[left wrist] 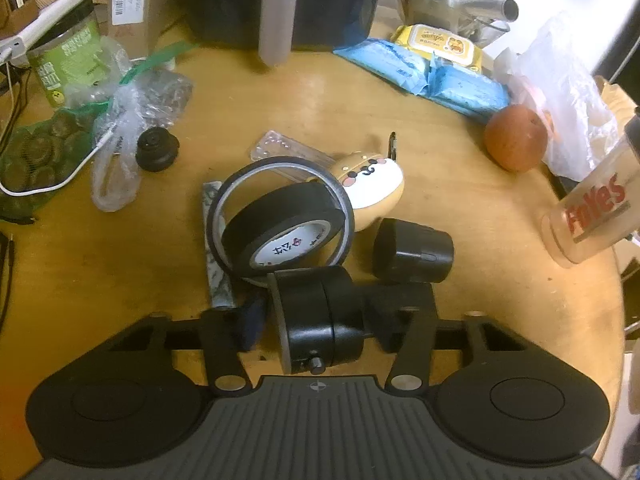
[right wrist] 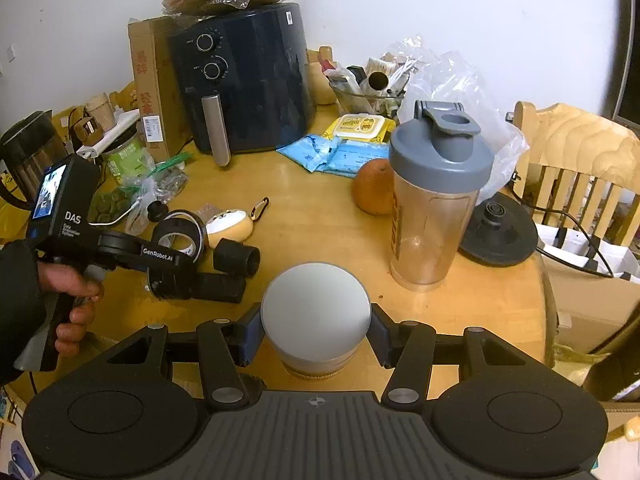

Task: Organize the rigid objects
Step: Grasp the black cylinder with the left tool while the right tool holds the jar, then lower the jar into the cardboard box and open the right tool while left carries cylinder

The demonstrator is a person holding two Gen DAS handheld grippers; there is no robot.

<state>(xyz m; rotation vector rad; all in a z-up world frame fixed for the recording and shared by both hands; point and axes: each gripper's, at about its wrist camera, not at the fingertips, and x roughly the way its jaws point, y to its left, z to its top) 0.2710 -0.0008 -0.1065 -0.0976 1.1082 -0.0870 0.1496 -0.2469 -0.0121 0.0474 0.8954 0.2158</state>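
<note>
Wood of a pale yellow tone makes up the round counter [left wrist: 120, 264], which is crowded with loose things. The left gripper [left wrist: 318, 320] points steeply down over a black cylindrical device [left wrist: 320, 320] that stands on the counter between its two fingers. The blue pads sit just beside the device's sides, but whether they actually press on it cannot be told from the left wrist view. Directly beyond the device a black tape roll [left wrist: 288, 228] leans inside a thinner, wider tape ring [left wrist: 224, 200], both tilted and touching the device's far edge. Behind them lies a tan case with a cartoon face [left wrist: 376, 184] and a metal clip, and to the right of the rolls a short black cap [left wrist: 412, 252] lies on its side. A small black knob [left wrist: 156, 152] sits apart on the left, near crumpled clear plastic bags [left wrist: 120, 152]. The right gripper [right wrist: 316, 320] is clamped on a white-lidded jar [right wrist: 316, 312]: its pads bear on both sides of the jar just under the lid, and the jar sits near the counter's front edge. In the right wrist view a hand [right wrist: 68, 292] in a dark sleeve holds the left gripper's handle at the left of the frame. A clear shaker bottle [right wrist: 436, 208] with a grey lid stands upright beyond the jar, with a round orange fruit [right wrist: 374, 192] just beside it, and a dark air fryer [right wrist: 248, 80] stands at the back.
</note>
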